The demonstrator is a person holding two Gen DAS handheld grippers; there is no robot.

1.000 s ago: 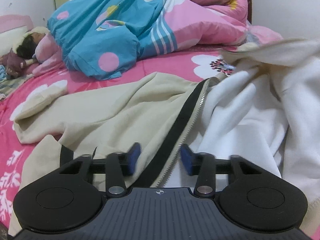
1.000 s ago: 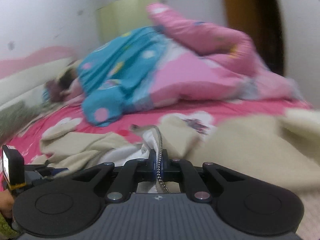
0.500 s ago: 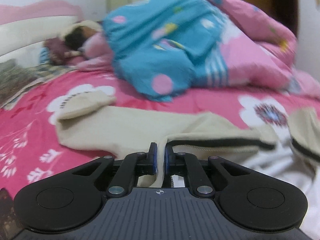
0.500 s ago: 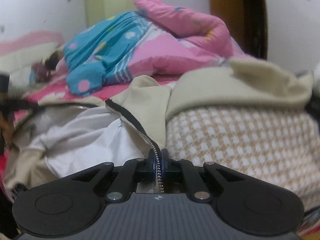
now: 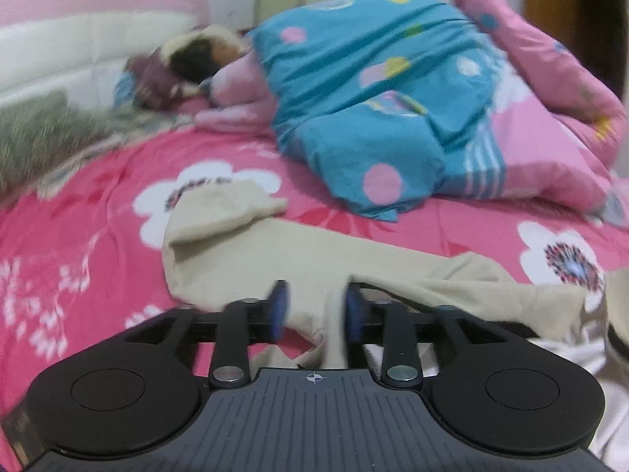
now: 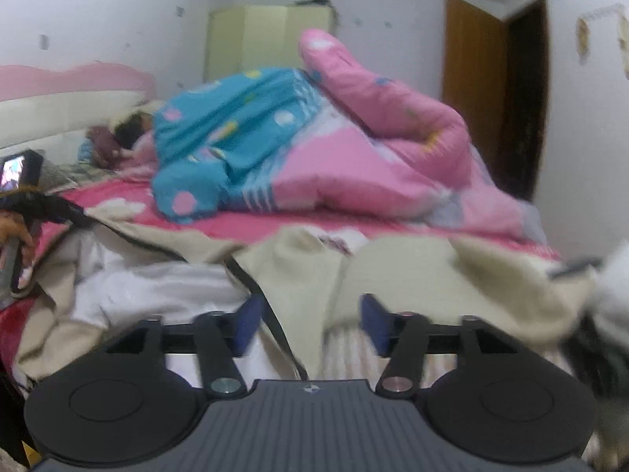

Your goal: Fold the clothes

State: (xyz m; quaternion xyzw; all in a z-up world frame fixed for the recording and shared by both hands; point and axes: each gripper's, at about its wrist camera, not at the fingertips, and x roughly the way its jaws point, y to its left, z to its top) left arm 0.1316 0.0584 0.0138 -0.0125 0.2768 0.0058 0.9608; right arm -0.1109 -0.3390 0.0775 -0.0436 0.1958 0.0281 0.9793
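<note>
A beige zip jacket (image 5: pixel 298 251) with white lining (image 6: pixel 157 287) lies spread on the bed. Its sleeve (image 5: pixel 220 216) reaches toward the far left. My left gripper (image 5: pixel 314 310) hovers low over the jacket's left edge; its jaws are opening, and a slack fold of beige cloth hangs between the blue pads (image 5: pixel 277 310) without being pinched. My right gripper (image 6: pixel 310 320) is over the jacket's front; its jaws are opening wide, and the black zipper edge (image 6: pixel 271 322) runs loose between them. A person's hand (image 6: pixel 17 232) holding the left gripper shows at the far left of the right wrist view.
The pink flowered bedsheet (image 5: pixel 78 244) covers the bed. A blue and pink quilt (image 5: pixel 393 118) is heaped at the back, with a person (image 5: pixel 196 47) lying under it near the white headboard (image 5: pixel 59 63). A brown door (image 6: pixel 491 94) stands at the far right.
Half a second ago both grippers were shut on the jacket's edges. Now both stand apart and the cloth lies loose between them. The left gripper has risen and shifted left.
</note>
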